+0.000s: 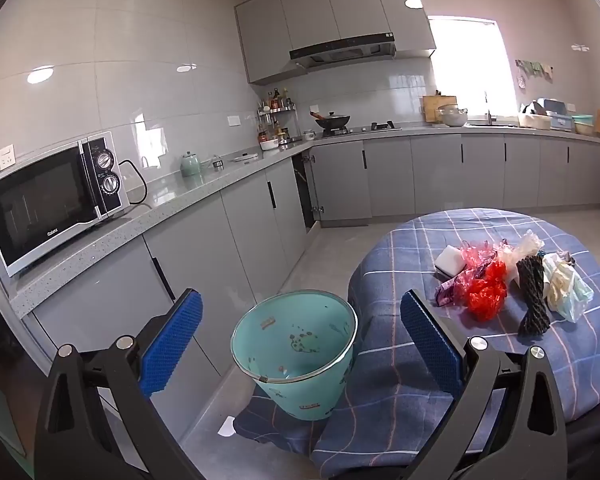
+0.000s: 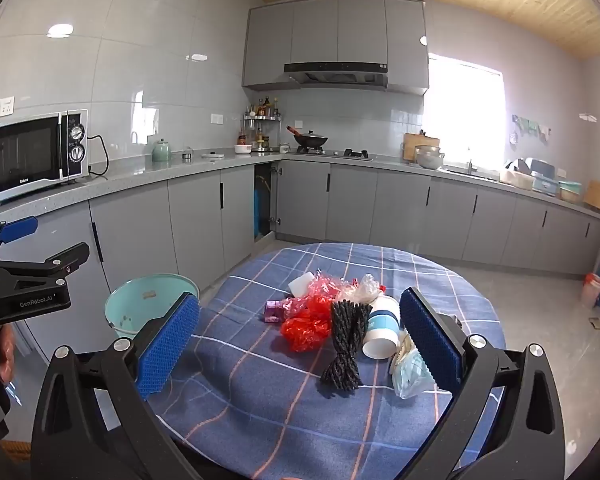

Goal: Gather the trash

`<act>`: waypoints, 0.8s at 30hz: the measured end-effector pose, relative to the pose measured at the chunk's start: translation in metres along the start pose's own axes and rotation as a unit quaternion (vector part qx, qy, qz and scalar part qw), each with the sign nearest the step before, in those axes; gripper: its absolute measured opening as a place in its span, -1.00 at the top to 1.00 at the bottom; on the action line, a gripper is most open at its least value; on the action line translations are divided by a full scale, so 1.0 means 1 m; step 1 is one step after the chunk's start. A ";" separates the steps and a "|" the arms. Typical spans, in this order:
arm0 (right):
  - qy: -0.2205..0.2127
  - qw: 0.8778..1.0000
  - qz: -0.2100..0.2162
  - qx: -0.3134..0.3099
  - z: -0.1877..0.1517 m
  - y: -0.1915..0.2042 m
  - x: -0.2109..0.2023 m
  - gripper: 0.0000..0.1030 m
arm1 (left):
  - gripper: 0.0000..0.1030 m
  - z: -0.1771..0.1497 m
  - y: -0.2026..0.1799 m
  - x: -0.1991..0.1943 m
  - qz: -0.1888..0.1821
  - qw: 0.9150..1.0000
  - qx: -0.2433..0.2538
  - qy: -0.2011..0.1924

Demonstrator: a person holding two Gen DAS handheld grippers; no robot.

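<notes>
Both my grippers are empty, so I judge the collecting has barely begun. My left gripper (image 1: 300,354) hangs with its jaws spread wide above the pale green plastic bucket with a metal rim (image 1: 296,344), which stands on the floor just beside the round table under its blue checked cloth (image 2: 260,392); the bucket looks almost bare inside, only a few specks showing. My right gripper (image 2: 300,340) is likewise gaping and holding nothing, aimed over the heap of rubbish near the middle of the table: a crumpled red plastic bag (image 2: 306,326), a twisted black foam net sleeve (image 2: 346,342), a white paper cup with a blue band lying on its side (image 2: 382,332), a pale blue crinkled wrapper (image 2: 410,372), a white foam block (image 2: 302,282), a small purple wrapper (image 2: 274,312) and some clear film (image 2: 366,286). Next, I think, my right jaws must drop onto one piece, probably the net sleeve or cup lying nearest, pinch it clear of its neighbours, and carry it left over the bucket's rim.
</notes>
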State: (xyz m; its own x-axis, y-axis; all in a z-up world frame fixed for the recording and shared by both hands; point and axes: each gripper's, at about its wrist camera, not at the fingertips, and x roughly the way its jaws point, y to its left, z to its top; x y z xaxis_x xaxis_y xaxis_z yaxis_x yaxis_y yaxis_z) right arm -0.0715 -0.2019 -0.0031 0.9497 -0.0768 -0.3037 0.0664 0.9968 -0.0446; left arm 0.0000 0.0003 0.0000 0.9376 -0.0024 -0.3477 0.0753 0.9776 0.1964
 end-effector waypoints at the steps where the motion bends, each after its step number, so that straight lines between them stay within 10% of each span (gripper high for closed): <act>1: 0.001 1.000 0.000 0.000 0.000 0.000 0.000 -0.91 | -0.90 0.000 0.000 0.000 0.001 1.000 0.000 0.000; 24: 0.011 1.000 -0.003 0.011 0.000 -0.008 0.006 -0.91 | -0.90 0.000 -0.006 0.009 -0.005 1.000 0.009 0.007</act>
State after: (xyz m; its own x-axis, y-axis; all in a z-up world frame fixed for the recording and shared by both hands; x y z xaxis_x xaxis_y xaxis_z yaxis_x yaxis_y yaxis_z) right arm -0.0661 -0.2109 -0.0051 0.9421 -0.0840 -0.3247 0.0801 0.9965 -0.0252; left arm 0.0083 -0.0057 -0.0045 0.9317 -0.0082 -0.3630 0.0904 0.9735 0.2102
